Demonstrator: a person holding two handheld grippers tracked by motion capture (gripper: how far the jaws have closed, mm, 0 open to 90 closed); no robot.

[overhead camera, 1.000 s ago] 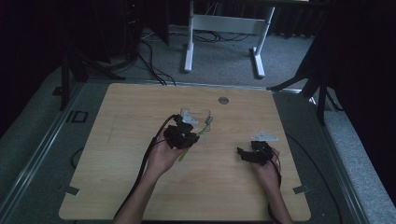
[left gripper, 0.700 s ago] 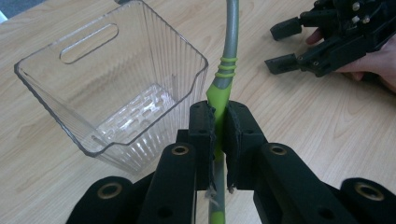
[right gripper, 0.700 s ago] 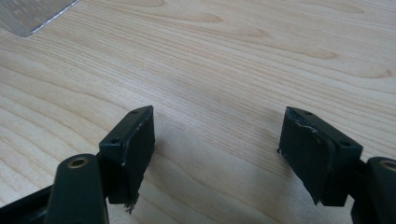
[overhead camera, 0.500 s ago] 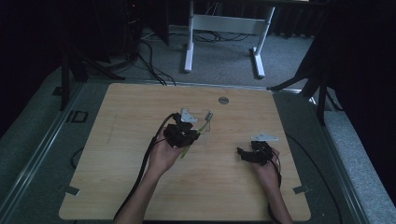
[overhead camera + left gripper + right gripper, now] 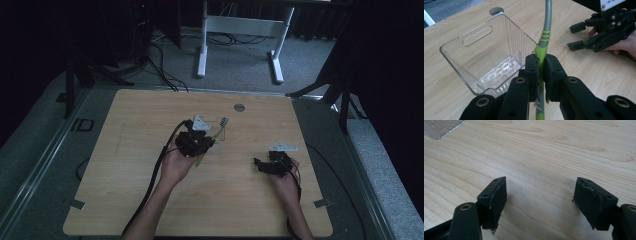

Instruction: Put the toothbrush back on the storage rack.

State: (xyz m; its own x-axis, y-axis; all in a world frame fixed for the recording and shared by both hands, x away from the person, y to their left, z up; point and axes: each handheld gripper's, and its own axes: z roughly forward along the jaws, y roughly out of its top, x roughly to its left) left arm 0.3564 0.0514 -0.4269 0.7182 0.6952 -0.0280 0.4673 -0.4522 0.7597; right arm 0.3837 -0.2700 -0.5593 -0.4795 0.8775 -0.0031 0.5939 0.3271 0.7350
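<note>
The brush (image 5: 544, 42) is a long thin tool with a green and grey handle, and it is held between the two jaws of the left gripper (image 5: 541, 72). The jaws are closed tight on the green part of the handle. In the left gripper view the grey part of the handle goes up and away from the jaws, and a short piece of it comes out below them. In the high view the brush (image 5: 212, 140) shows as a thin green line at this gripper (image 5: 196, 142), with its far end near the box.

The box (image 5: 486, 55) is a clear plastic container with ribbed walls and a slot handle in its far wall. It stands on the table (image 5: 599, 75) just beside the brush, at the left of it in the left gripper view. I cannot tell if the brush touches the rim of the box. The inside of the box looks empty.

The right gripper (image 5: 540, 202) is well apart from the brush, at the right side of the table in the high view (image 5: 272, 164). Its jaws stand wide open, with only the wooden surface between them. It sits low over the table, and the hand (image 5: 286, 184) holds it from behind.

A round hole (image 5: 239, 107) is in the table, beyond the box.
</note>
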